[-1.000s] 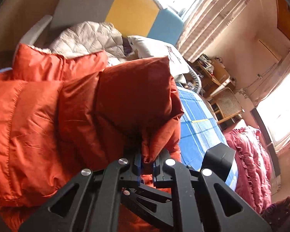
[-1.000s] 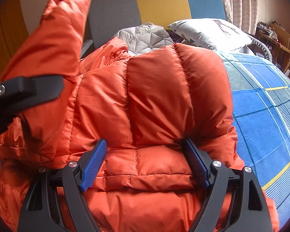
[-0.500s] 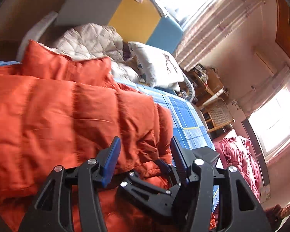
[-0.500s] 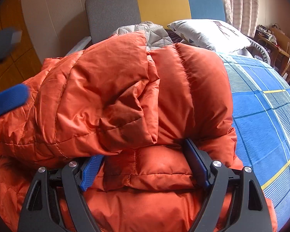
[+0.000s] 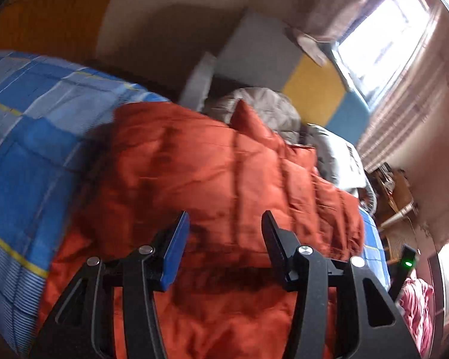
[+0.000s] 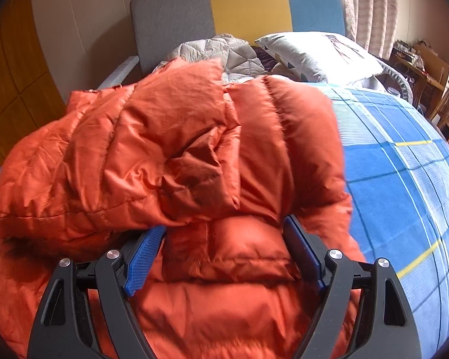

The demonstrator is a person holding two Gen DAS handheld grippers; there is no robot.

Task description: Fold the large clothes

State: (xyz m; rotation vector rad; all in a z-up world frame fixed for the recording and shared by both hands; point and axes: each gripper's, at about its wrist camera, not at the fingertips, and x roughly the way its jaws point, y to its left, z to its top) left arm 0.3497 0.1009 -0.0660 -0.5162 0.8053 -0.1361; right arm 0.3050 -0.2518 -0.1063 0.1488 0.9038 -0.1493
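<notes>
The bed (image 6: 404, 161), in blue plaid cover, is carrying the orange puffer jacket (image 6: 170, 155), a quilted, slippery bundle with a sleeve folded across. Relative to the jacket, the right gripper (image 6: 224, 245) is sitting at its near edge, jaws wide, bracketing a puffy fold. The left gripper (image 5: 224, 239) is hovering over its left half, jaws closing, nothing gripped.

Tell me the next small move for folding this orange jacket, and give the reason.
Probably bring the left gripper down onto the near hem to fold the bottom up. The jacket lies on the bed with a sleeve folded across it. The left gripper's jaws are closing with nothing gripped, and the right gripper straddles a puffy ridge, seemingly pinning it.
</notes>
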